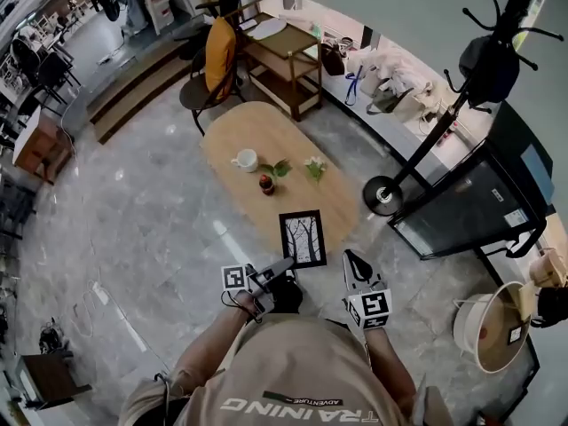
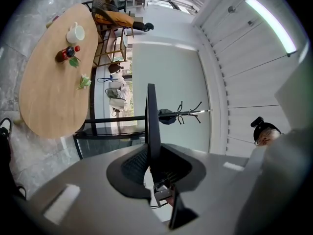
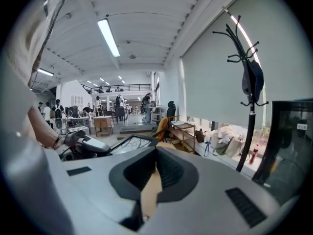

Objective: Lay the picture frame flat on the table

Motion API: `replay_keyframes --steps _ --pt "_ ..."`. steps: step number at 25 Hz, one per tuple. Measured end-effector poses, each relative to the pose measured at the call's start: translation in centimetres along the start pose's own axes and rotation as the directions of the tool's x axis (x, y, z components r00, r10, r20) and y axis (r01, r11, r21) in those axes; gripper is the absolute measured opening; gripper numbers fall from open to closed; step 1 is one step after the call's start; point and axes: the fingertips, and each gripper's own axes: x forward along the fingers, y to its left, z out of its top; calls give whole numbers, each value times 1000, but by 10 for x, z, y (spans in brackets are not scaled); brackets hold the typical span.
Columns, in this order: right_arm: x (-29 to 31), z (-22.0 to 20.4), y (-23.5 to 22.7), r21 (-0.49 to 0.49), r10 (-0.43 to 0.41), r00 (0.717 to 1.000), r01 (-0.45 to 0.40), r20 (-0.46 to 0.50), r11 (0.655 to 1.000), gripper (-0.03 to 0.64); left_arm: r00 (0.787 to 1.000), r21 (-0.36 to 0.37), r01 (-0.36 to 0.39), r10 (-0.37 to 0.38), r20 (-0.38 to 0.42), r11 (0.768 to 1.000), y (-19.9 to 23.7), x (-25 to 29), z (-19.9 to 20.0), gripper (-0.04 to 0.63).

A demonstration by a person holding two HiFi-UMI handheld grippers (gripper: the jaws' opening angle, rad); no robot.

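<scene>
The picture frame (image 1: 303, 237) is black with a bare-tree drawing. It is held about level, picture side up, over the near end of the oval wooden table (image 1: 257, 136). My left gripper (image 1: 284, 268) is shut on its near left corner. In the left gripper view the frame (image 2: 151, 115) shows edge-on, clamped between the jaws of the left gripper (image 2: 152, 153). My right gripper (image 1: 353, 257) hovers just right of the frame with its jaws together and nothing in them. The right gripper view has the frame (image 3: 128, 143) to the left of the right gripper (image 3: 156, 151).
Further along the table stand a white mug (image 1: 246, 160), a small dark red bottle (image 1: 266, 184) with green leaves and a little flower sprig (image 1: 315, 168). A coat stand's round base (image 1: 382, 194) and a glass-topped cabinet (image 1: 470, 204) sit close on the right. A chair (image 1: 214, 67) stands beyond the table.
</scene>
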Motion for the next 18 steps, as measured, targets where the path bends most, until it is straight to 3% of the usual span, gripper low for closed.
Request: replay_keyframes --steps 9,18 --pt "63 17 -3 -11 -56 997 56 -44 998 6 997 -39 -22 19 -74 999 26 5 62 75" --pt "98 9 -16 -21 -37 993 35 -112 999 6 994 -131 -90 81 -71 987 80 27 88 75"
